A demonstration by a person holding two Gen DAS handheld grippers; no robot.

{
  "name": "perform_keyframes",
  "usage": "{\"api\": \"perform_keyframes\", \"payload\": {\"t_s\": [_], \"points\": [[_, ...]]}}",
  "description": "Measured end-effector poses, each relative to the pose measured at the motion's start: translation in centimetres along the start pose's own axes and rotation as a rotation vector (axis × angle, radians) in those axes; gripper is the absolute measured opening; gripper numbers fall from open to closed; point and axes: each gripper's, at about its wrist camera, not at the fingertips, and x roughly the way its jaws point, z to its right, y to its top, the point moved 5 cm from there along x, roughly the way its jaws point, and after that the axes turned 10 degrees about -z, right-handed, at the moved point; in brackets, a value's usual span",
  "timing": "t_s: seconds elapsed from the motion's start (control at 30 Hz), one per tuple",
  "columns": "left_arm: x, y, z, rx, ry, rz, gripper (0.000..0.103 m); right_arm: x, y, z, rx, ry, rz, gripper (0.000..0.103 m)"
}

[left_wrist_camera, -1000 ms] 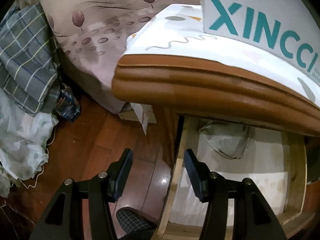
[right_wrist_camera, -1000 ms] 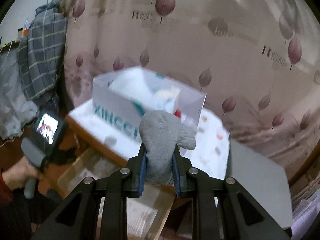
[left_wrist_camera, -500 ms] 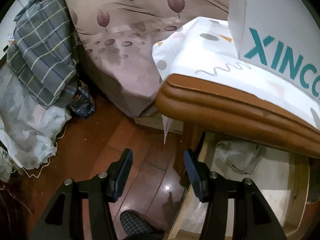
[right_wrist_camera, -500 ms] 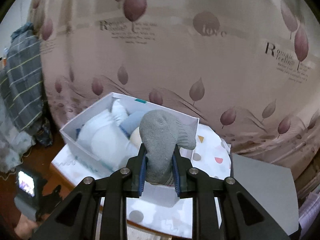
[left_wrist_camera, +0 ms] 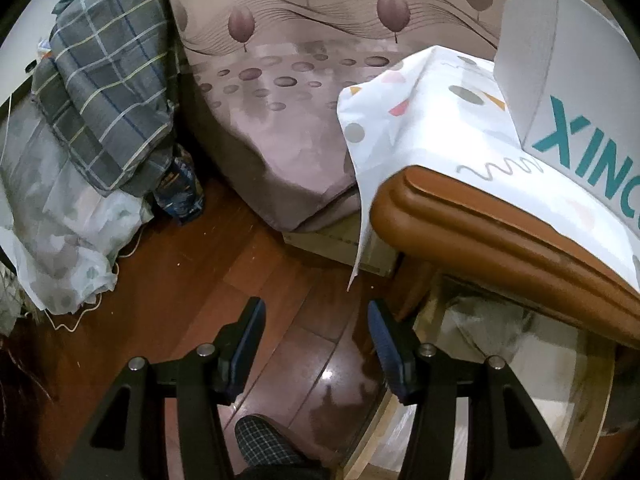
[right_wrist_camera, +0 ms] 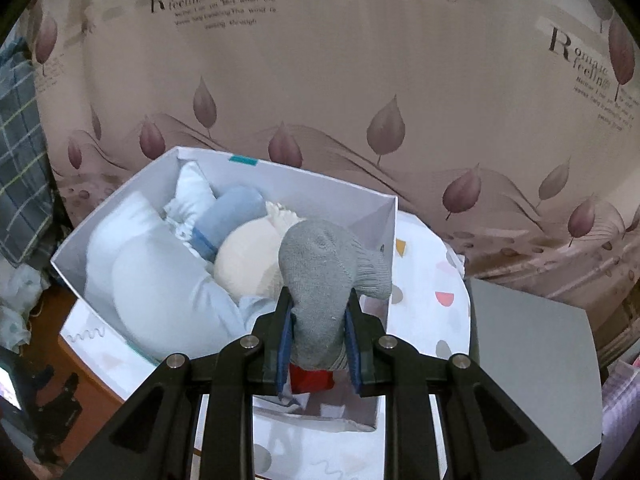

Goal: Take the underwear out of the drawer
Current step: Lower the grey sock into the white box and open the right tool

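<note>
My right gripper point(right_wrist_camera: 318, 304) is shut on a rolled grey garment point(right_wrist_camera: 326, 268), held above the right end of a white box point(right_wrist_camera: 120, 204) on the nightstand. Pale blue, blue and cream rolled garments point(right_wrist_camera: 168, 280) fill the box. My left gripper point(left_wrist_camera: 316, 320) stands open with nothing between its fingers, over the wooden floor beside the open drawer point(left_wrist_camera: 592, 396). A grey folded piece of cloth point(left_wrist_camera: 492, 332) lies inside the drawer under the nightstand's brown top edge point(left_wrist_camera: 500, 232). The same box point(left_wrist_camera: 576, 92), lettered in teal, shows at the right of the left wrist view.
A bed with a leaf-print cover point(left_wrist_camera: 288, 120) stands behind the nightstand. Plaid bedding point(left_wrist_camera: 108, 92) and a pale bundle point(left_wrist_camera: 60, 232) pile up at the left. A patterned white cloth point(right_wrist_camera: 432, 280) covers the nightstand top. A slippered foot point(left_wrist_camera: 264, 444) rests on the floor below my left gripper.
My right gripper has carried the grey garment from in front of the box to above its open top. My left gripper drifted left, away from the drawer, still open.
</note>
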Motion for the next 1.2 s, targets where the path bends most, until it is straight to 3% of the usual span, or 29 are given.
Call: {"api": "perform_keyframes", "payload": {"t_s": [0.43, 0.9, 1.1, 1.17, 1.2], "points": [[-0.3, 0.3, -0.7, -0.021, -0.008, 0.012, 0.055, 3.4, -0.8, 0.0, 0.023, -0.002, -0.08, 0.021], [-0.3, 0.6, -0.7, -0.02, -0.015, 0.007, 0.054, 4.0, -1.0, -0.1, 0.036, -0.016, -0.081, 0.029], [-0.3, 0.4, -0.7, -0.016, -0.021, 0.01, 0.055, 3.2, -1.0, -0.4, 0.028, -0.029, -0.057, 0.045], [-0.2, 0.3, -0.7, -0.014, -0.024, 0.006, 0.054, 2.8, -1.0, -0.4, 0.02, -0.056, -0.044, 0.059], [-0.2, 0.3, -0.8, -0.014, -0.027, 0.006, 0.055, 2.6, -1.0, -0.4, 0.015, -0.061, -0.037, 0.06]]}}
